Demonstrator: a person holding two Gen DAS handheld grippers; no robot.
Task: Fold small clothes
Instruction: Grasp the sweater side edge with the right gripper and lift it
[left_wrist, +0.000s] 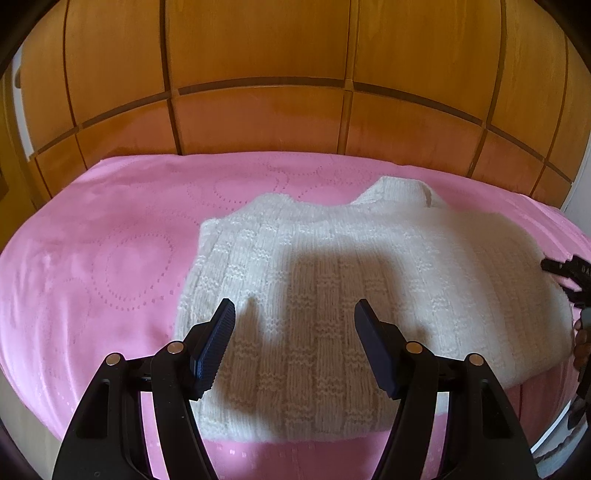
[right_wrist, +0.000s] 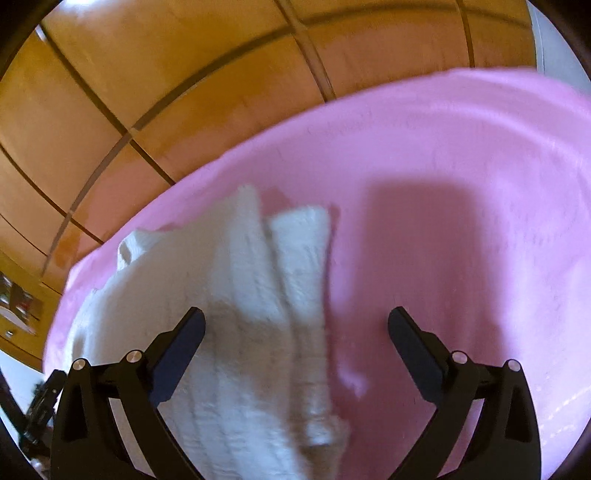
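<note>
Both wrist views overlook the sweater closely.

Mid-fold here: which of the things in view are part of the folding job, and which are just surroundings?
Job:
white knitted sweater
left gripper, open
right gripper, open

Surroundings:
pink bedspread under the sweater
wooden wardrobe panels behind
</note>
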